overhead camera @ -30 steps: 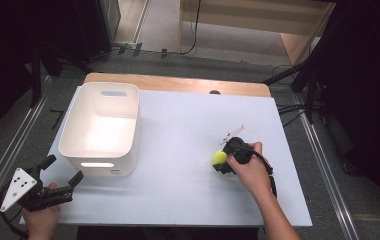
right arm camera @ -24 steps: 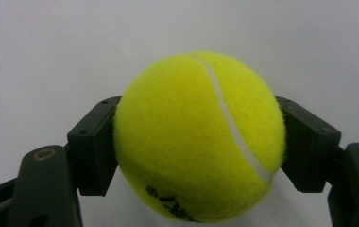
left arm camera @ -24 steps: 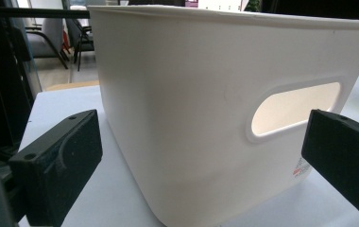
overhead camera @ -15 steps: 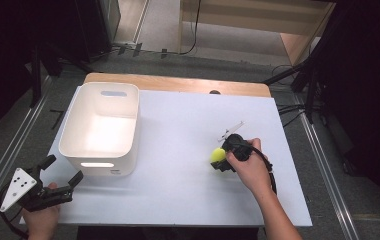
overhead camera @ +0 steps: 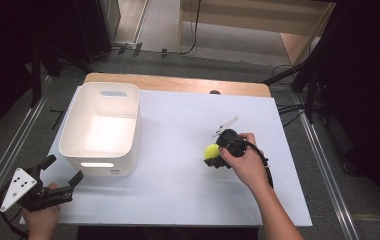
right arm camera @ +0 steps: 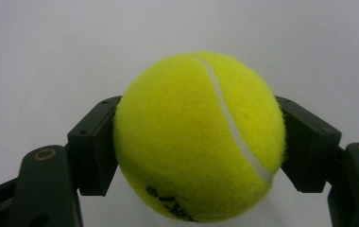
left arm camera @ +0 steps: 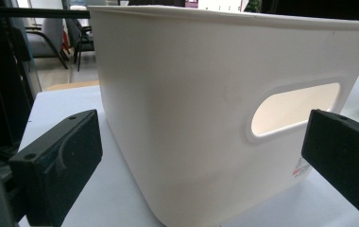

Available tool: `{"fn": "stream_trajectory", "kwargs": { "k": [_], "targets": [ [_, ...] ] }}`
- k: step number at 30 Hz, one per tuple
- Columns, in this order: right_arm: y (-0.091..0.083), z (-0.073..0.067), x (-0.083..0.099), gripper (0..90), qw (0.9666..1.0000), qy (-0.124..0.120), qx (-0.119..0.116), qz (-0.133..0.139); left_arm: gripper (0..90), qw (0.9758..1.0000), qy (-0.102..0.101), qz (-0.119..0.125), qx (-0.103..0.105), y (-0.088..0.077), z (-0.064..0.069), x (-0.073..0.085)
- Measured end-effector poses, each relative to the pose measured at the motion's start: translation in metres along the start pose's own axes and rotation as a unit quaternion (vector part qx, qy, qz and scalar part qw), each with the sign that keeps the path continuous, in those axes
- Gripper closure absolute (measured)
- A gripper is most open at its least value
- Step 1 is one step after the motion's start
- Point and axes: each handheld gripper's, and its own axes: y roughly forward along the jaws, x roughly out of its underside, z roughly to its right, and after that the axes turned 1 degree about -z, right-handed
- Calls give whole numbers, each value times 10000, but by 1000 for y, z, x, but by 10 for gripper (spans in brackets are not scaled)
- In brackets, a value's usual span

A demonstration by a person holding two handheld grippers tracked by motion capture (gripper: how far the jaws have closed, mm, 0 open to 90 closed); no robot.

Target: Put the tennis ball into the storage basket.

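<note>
A white table top fills the middle of the high view, wooden at its far edge, with grey floor and dark stands around it. The right gripper clamps a yellow tennis ball right of centre; being round, it has no long axis. Lower left, the left gripper gapes beside the white bin.

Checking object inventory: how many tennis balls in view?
1. The tennis ball is clamped in the right hand-held gripper, right of the white bin. Bin floor looks empty.

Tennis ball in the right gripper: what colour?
Yellow-green with a white seam; clearest in the right gripper view.
</note>
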Motion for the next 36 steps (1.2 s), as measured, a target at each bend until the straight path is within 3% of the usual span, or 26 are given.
{"fn": "stream_trajectory", "kwargs": {
  "k": [21, 28, 36],
  "targets": [
    [-8, -9, -33, 235, 9997, -225, -75, 92, 0, 10000, -10, 12, 8, 0, 0, 0],
    [-9, -11, -43, 235, 9996, -252, 114, 35, 0, 10000, 5, 1, 18, 0, 0, 0],
    [-8, -13, -53, 237, 9996, -277, 0, -40, 0, 10000, -27, -8, 9, 0, 0, 0]
  ]
}}
